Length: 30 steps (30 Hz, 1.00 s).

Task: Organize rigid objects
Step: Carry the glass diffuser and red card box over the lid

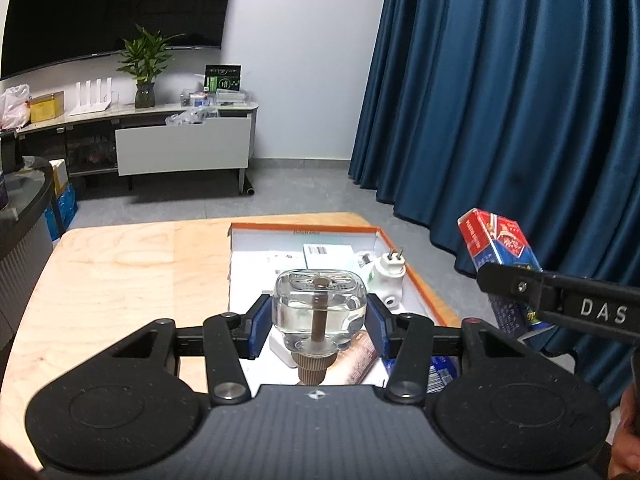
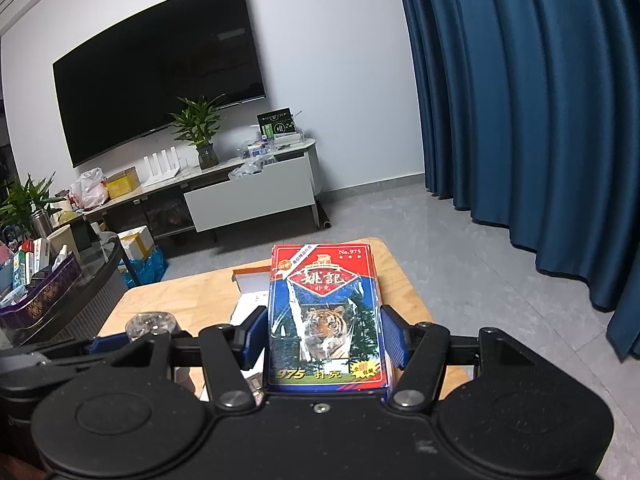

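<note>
Behind the wooden table (image 1: pixel 120 264) hang blue curtains (image 1: pixel 500 100), and a dark television (image 2: pixel 160 68) is on the far wall. On the table lies a shallow orange-edged box (image 1: pixel 424 280) with a white plug-in device (image 1: pixel 386 276) and small packets inside. The left gripper (image 1: pixel 319 322) is clenched on a clear glass bottle (image 1: pixel 319 304), held just above the box. The right gripper (image 2: pixel 324 340) clamps a playing card pack (image 2: pixel 326 316), raised at the right side. To do this step well, I think each item should go down slowly into a free place in the box, without touching the device.
</note>
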{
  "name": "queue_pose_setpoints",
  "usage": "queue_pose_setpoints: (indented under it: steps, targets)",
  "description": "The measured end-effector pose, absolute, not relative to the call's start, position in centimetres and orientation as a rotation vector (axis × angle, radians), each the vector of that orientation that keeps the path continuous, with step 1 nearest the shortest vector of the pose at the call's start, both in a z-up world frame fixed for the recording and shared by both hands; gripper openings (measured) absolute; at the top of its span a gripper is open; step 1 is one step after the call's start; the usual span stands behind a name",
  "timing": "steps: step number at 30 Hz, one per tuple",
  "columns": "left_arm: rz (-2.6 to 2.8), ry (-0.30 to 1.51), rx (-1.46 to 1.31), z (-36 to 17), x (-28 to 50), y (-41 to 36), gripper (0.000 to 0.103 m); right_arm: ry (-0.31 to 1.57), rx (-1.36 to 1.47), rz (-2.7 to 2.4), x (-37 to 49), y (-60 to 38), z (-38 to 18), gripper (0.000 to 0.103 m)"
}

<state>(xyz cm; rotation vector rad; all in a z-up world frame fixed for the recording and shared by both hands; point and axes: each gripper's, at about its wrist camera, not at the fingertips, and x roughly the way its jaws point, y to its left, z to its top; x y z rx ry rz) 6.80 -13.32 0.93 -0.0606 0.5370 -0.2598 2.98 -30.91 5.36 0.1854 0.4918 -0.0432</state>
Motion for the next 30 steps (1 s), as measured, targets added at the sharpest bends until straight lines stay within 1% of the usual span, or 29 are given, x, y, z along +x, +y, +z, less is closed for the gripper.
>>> queue_pose_setpoints:
  steps: [30]
  targets:
    - [-0.268,0.573,-0.062,0.0,6.9,-13.5,0.050,0.548,0.169,-0.026,4.9,-30.5,4.3,0.071]
